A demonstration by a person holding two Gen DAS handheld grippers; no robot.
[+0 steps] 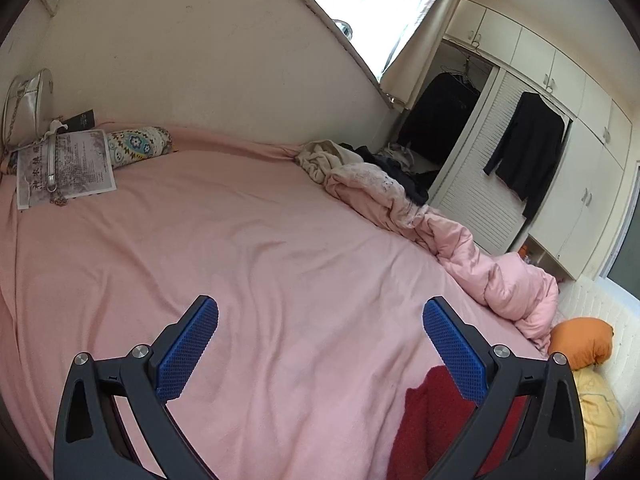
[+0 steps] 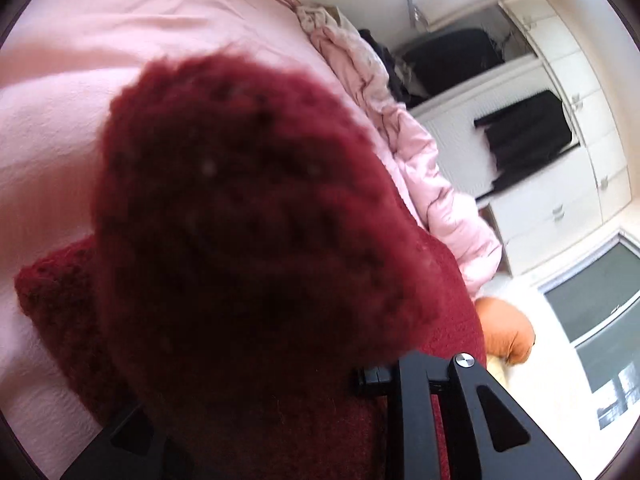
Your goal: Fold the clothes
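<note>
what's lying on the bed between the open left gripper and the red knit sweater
Nothing but bare pink bedsheet. The left wrist view shows the left gripper open above it, the red knit sweater just behind its right finger.

Left gripper [image 1: 320, 336]: black angular arms, silver round screws, blue textured pads [image 1: 188, 350]. Right gripper [image 2: 260, 360]: matching black frame, one silver screw.

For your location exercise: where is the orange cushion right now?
In the left wrist view the orange cushion lies at the far right, beyond the bed's edge, just below the bunched pink duvet and above a yellow cushion.
</note>
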